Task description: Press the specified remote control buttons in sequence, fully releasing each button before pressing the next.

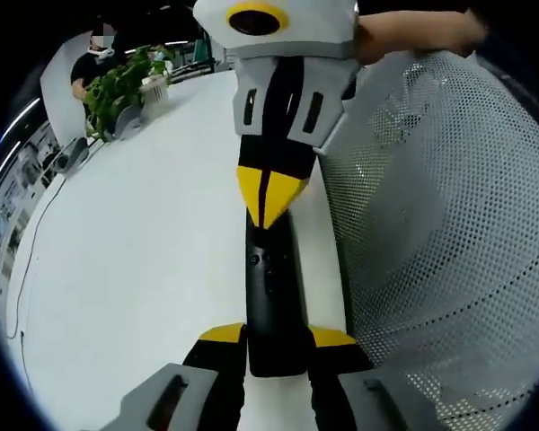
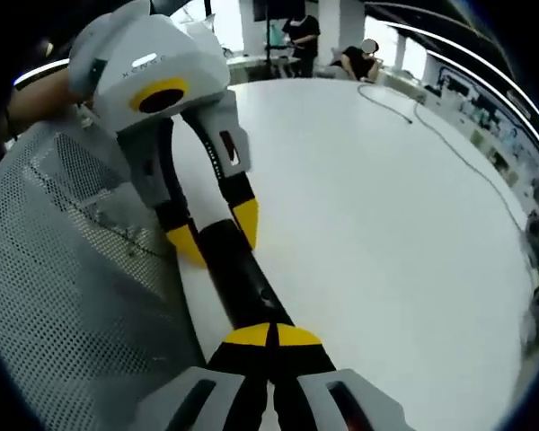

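A slim black remote control lies lengthwise on the white table. My left gripper is shut on its near end, one yellow-tipped finger on each side. From the top of the left gripper view comes my right gripper, jaws shut, with its joined yellow tips resting on the remote's far end. In the right gripper view the right gripper touches the remote with its tips together, and the left gripper straddles the other end.
A white perforated mesh surface curves up right beside the remote, also in the right gripper view. A potted plant and seated people are at the table's far edge. A thin cable runs across the tabletop.
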Action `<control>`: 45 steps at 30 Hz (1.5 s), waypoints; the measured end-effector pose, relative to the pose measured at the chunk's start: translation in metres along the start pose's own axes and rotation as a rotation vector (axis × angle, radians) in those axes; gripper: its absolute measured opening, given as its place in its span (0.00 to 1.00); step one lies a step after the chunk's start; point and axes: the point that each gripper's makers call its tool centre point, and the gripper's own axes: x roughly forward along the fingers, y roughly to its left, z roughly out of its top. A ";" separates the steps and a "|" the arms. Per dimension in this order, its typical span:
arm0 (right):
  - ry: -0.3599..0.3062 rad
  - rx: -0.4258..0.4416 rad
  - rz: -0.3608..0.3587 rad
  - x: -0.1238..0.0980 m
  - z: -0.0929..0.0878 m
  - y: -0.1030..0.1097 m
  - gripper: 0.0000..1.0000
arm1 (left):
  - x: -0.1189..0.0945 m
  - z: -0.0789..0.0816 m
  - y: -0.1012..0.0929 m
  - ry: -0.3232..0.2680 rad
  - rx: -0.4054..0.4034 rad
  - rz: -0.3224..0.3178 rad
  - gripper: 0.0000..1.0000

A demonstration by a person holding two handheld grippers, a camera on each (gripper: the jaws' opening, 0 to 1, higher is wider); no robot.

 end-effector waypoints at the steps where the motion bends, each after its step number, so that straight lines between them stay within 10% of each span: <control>1: 0.000 -0.002 0.001 0.000 0.000 0.000 0.00 | 0.000 0.000 0.000 0.000 0.002 -0.001 0.26; 33: 0.101 -0.200 0.123 0.010 0.006 0.016 0.00 | 0.000 0.001 -0.002 -0.010 0.015 -0.014 0.26; 39: 0.083 -0.355 0.166 0.007 0.005 0.019 0.00 | 0.000 0.001 -0.001 -0.014 0.008 -0.012 0.26; 45: 0.084 -0.303 0.147 0.003 0.006 0.010 0.02 | 0.000 0.001 -0.002 -0.012 0.008 -0.012 0.26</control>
